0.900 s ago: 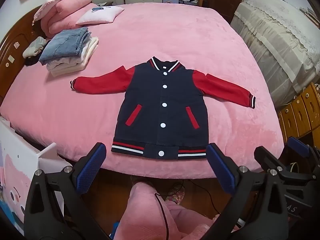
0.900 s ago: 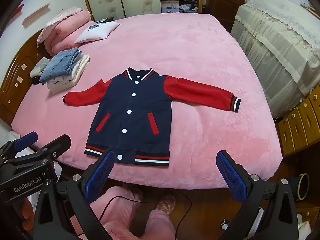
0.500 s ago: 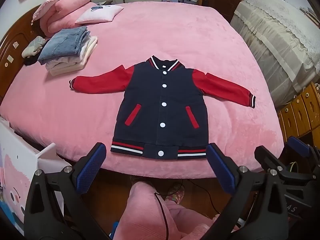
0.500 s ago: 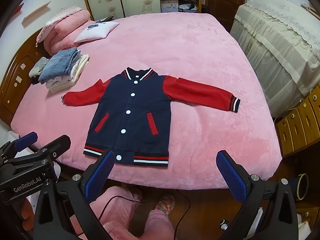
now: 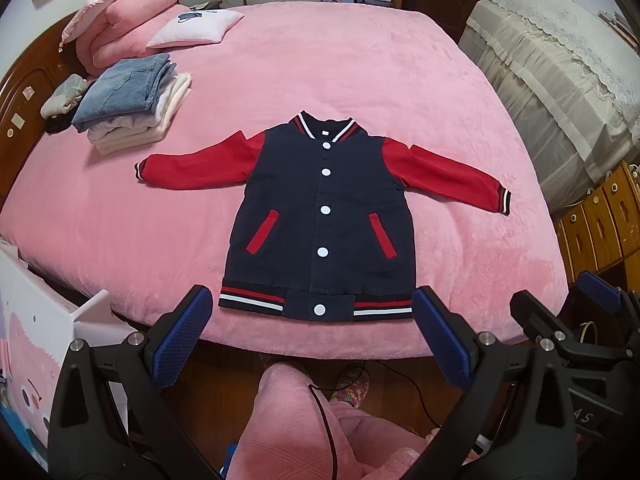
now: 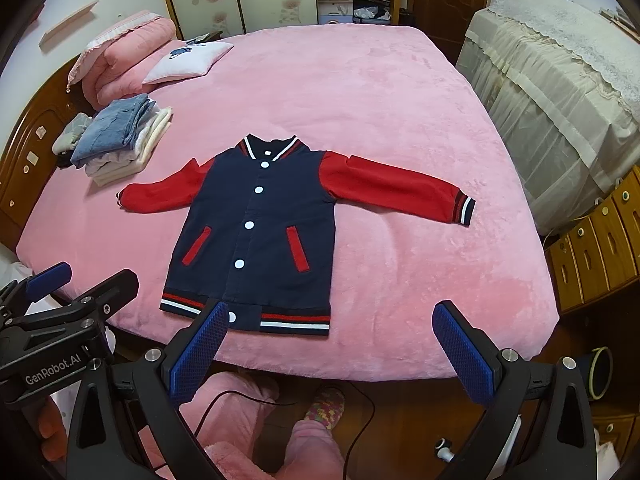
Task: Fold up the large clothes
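At the near edge of the bed, the left hand-held gripper (image 5: 312, 328) hangs with its two blue-padded fingers (image 5: 180, 340) spread wide apart and nothing between them. The right hand-held gripper (image 6: 334, 344) is in the same condition: fingers fully apart, no contact with any cloth. Both units point steeply downward and sit above the floor gap in front of the mattress, short of the fabric. In the right wrist view, the left unit appears at the lower left, side on.

The jacket (image 5: 320, 216) lies flat, front side up, on the pink bed cover (image 5: 360, 72), just beyond the fingertips. Its body is navy, with white snap buttons closed down the centre and two red pocket welts. The striped hem faces the grippers and lies near the bed edge; the striped collar points away. Both red sleeves are extended outward, one to each side, with striped cuffs at the ends.

A stack of folded clothes (image 5: 132, 100), with denim on top, sits well apart from the jacket, toward the far left by the wooden headboard (image 5: 16, 120). A white cushion (image 5: 196, 28) and a folded pink quilt (image 5: 124, 12) lie beyond it. The person's pink-clad legs (image 5: 292, 420) appear below, between the fingers.
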